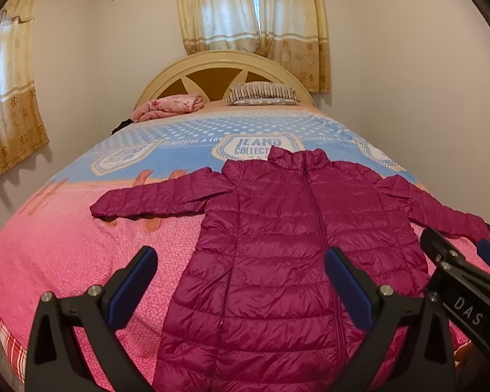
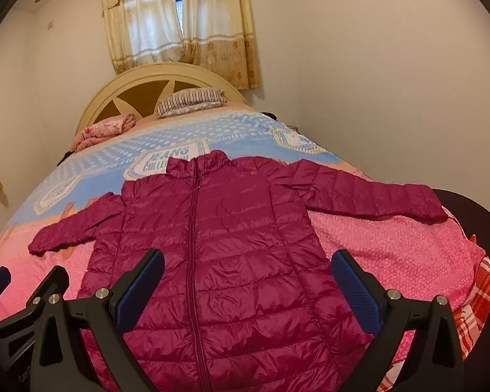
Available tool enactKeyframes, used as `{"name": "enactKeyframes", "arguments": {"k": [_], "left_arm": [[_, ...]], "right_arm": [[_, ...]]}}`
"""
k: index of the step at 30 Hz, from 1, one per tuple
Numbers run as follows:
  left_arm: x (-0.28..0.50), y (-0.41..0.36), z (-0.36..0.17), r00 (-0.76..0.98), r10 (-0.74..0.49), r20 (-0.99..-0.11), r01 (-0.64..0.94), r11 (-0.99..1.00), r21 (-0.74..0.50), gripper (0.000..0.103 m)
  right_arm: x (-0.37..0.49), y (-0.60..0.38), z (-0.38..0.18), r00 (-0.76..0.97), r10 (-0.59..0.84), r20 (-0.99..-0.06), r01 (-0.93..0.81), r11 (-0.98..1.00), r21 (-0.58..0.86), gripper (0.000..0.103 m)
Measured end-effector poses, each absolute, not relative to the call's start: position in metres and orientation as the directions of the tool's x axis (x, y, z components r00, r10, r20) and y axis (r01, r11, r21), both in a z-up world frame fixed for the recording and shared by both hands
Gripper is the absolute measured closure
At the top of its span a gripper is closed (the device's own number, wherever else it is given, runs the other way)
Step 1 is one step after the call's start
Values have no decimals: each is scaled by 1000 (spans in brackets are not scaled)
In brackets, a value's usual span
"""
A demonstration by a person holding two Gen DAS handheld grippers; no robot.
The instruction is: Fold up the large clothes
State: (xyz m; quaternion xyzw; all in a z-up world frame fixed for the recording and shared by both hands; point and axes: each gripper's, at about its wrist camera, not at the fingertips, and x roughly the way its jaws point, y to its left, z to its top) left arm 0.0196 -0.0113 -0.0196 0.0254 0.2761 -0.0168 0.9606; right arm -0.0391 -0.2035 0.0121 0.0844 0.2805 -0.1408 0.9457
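Looks like nothing's been folded yet: the magenta puffer jacket (image 1: pixel 277 235) is laid flat, zipped front up, along the foot end of the bed (image 1: pixel 65 254), collar pointing at the headboard (image 1: pixel 219 75) and both sleeves spread out toward the side edges. The left gripper (image 1: pixel 241 284) is held above the hem with its jaws wide apart and nothing between them, and the right gripper (image 2: pixel 248 287) is held the same way, spread and empty (each one can also be spotted at the edge of the other's view). So the step in hand is judged to be the very first grab. A sleeve cuff or shoulder would probably need to be pinched and carried across the chest, and since the quilted shell looks slick and puffy, a deep bite would likely be needed. The hem itself is cut off at the bottom of both views, hidden behind the gripper bodies, so how close it sits to the foot edge can't be told. A dark bundle near the folded pink blanket (image 1: pixel 170 106) can't be made out either.
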Motion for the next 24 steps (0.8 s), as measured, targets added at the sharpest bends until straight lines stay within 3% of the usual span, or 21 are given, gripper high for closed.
{"name": "enactKeyframes", "arguments": {"k": [10, 14, 22, 24], "left_arm": [[27, -12, -25, 833, -29, -552, 58, 998, 34, 0], [41, -7, -34, 814, -95, -573, 102, 995, -21, 0], [113, 13, -53, 786, -115, -607, 88, 993, -74, 0], [133, 21, -58, 782, -117, -613, 71, 993, -99, 0]], "right_arm": [[-32, -208, 3, 796, -198, -573, 307, 947, 99, 1], [-20, -232, -11, 783, -160, -601, 311, 937, 156, 1], [-1, -387, -31, 728, -149, -669, 511, 768, 385, 1], [-7, -443, -27, 711, -223, -667, 600, 687, 410, 4]]}}
